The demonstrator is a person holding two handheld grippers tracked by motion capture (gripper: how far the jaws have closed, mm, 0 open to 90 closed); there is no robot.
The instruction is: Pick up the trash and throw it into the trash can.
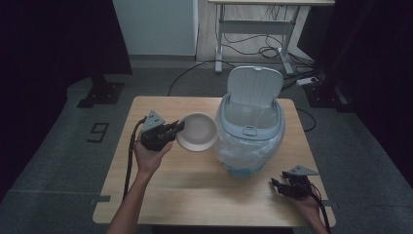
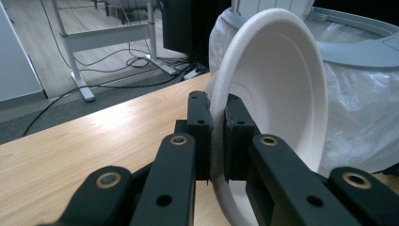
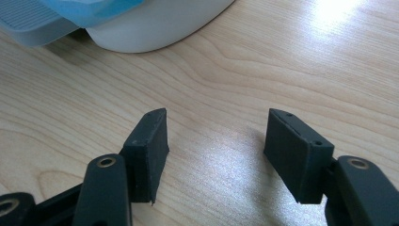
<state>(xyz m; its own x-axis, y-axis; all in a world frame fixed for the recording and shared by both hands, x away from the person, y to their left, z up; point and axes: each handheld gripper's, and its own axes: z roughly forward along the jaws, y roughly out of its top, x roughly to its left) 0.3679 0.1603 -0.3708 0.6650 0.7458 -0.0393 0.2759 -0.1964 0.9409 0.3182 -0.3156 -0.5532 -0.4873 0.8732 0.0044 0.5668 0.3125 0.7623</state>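
The left gripper [image 1: 179, 127] pinches the white bowl's [image 1: 197, 131] rim, held beside the open bin [image 1: 250, 127] near the table's [image 1: 195, 190] far edge. The right gripper [image 1: 275, 185] rests by the near right corner, its 2 jaws apart and empty.

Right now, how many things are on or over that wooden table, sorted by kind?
White foam bowl: 1, clamped by the left gripper
Lidded bin with plastic liner: 1
Grippers: 2, counting the open right gripper
Total: 4
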